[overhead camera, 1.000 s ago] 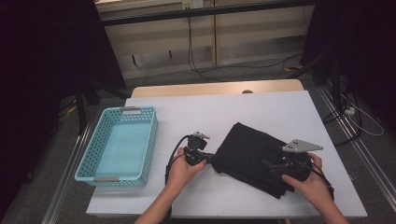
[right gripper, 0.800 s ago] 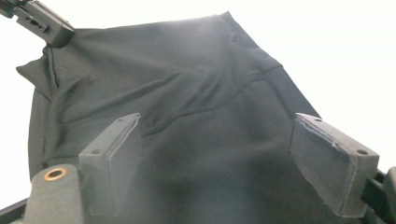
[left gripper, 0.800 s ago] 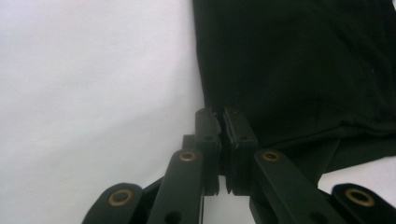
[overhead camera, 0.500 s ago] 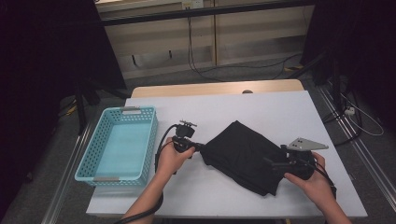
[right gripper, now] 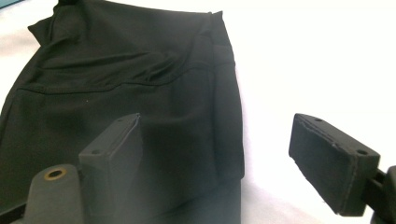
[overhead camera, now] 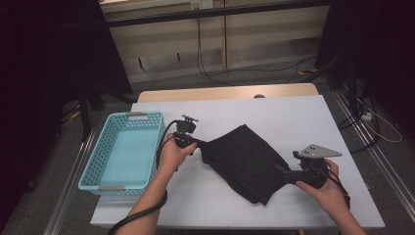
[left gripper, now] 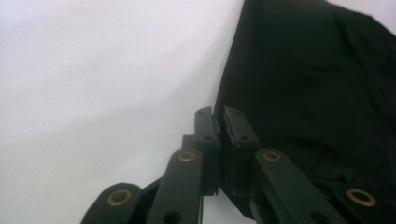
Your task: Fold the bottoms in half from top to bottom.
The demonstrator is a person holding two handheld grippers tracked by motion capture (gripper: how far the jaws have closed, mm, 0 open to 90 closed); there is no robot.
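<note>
My left gripper (left gripper: 218, 122) has its jaws nearly together, pinching the edge of the cloth (left gripper: 308, 93). They've just eased apart a hair, but the fabric looks like it's still caught between the pads, though it's black on black, so I can't be totally sure how much is in there. In the high view that gripper (overhead camera: 192, 142) sits at the cloth's left corner (overhead camera: 244, 159), just right of the basket (overhead camera: 103, 166).

My right gripper (right gripper: 219, 154) is wide open. One pad rests over the near end of the cloth (right gripper: 140, 93) and the other is out over bare table (right gripper: 327, 60), so nothing's gripped on that side. From above it's at the cloth's lower right end (overhead camera: 288, 175).

The cloth itself lies stretched diagonally across the middle of the table (overhead camera: 293, 117), folded over on itself with a seam and some wrinkles showing. It's light, floppy stuff: no stiffness at all, so it'll sag and bunch wherever it isn't held, and thin smooth fabric like that could slip out of a shallow pinch. I reckon the way to go is biting well in from the edge, ideally over the seam or a doubled layer, and holding two far-apart corners so it stays spread. Nothing fragile here, so a firm squeeze is fine.
</note>
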